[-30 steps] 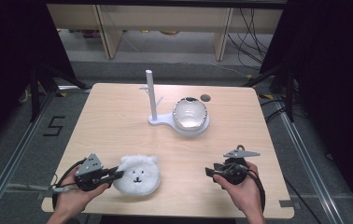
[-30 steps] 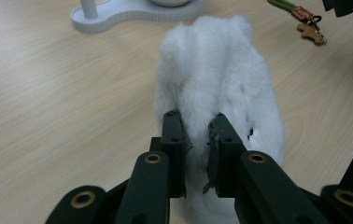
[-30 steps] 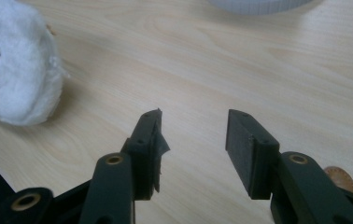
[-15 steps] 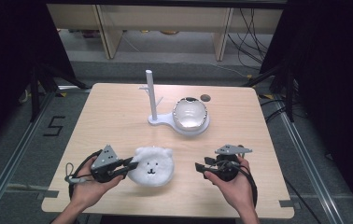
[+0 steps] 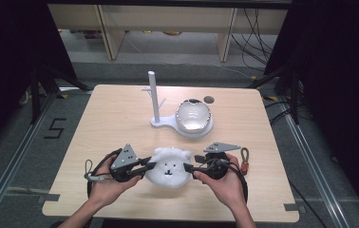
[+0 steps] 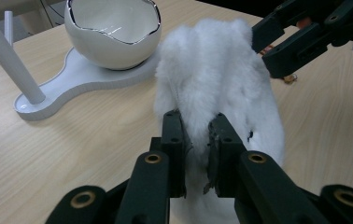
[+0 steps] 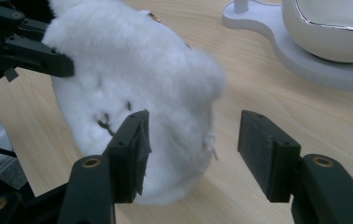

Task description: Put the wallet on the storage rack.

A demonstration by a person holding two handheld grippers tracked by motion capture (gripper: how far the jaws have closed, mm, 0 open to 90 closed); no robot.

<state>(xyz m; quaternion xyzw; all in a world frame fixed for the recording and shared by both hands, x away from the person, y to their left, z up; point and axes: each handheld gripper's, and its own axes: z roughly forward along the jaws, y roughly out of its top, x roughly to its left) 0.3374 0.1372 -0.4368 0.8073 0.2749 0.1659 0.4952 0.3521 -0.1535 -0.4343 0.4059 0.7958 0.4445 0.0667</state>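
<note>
A white fluffy plush with a small bear face (image 5: 169,166) is at the front middle of the table, lifted at its left side. My left gripper (image 5: 150,166) is shut on the plush's left edge; the left gripper view shows the fur (image 6: 216,70) pinched between the jaws (image 6: 195,126). My right gripper (image 5: 190,164) is at the plush's right side, and its jaws have just been opening. In the right gripper view they (image 7: 193,140) stand wide apart, with the plush's edge (image 7: 132,70) partly between them and the pads not pressing on it.
A white stand with an upright post (image 5: 154,95) and an egg-shaped white bowl (image 5: 193,115) sits behind the plush at mid table. A small orange-and-grey ring clip (image 5: 244,159) lies right of my right hand. A dark round spot (image 5: 209,99) marks the table's far side.
My left gripper has carried the plush to the right, toward the table's middle. My right gripper has moved left up to the plush and its jaws have spread wider.
</note>
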